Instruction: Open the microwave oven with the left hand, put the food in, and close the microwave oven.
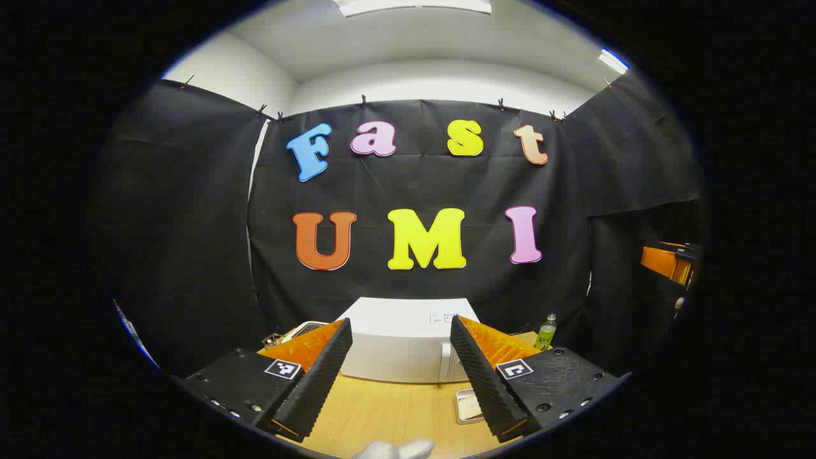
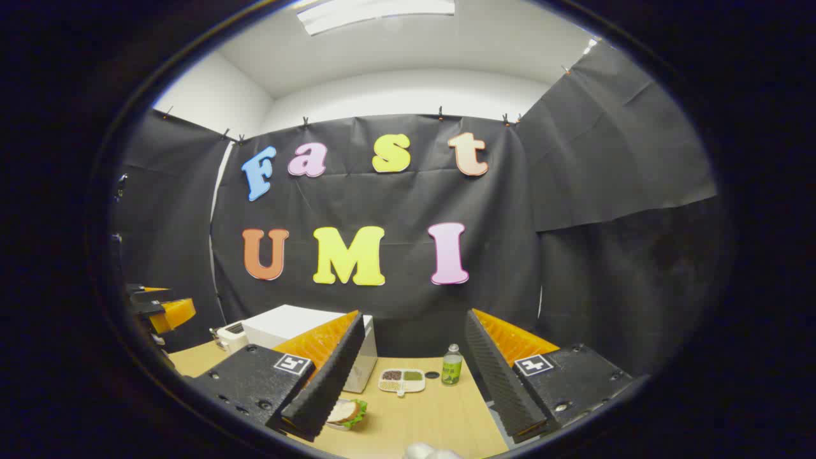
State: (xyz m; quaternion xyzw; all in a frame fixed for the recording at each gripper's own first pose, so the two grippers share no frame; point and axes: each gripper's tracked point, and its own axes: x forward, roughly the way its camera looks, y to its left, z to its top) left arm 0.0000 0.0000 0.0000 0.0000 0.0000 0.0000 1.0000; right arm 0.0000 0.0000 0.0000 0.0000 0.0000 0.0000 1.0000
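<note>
The left gripper [image 1: 403,376] hangs with its fingers spread wide and empty, the shut white microwave [image 1: 408,341] dead ahead at twelve o'clock between them, so I judge the opening is best done by easing forward and squaring up to the door's edge near the control panel at one o'clock before closing. The right gripper [image 2: 414,382] is likewise splayed and holds nothing, the sandwich [image 2: 347,413] lying at its seven o'clock. Both sit on a pale wooden table [image 1: 389,414], with a compartment dish [image 2: 401,380] and green bottle [image 2: 452,365] at twelve, black cloth walling the booth.
</note>
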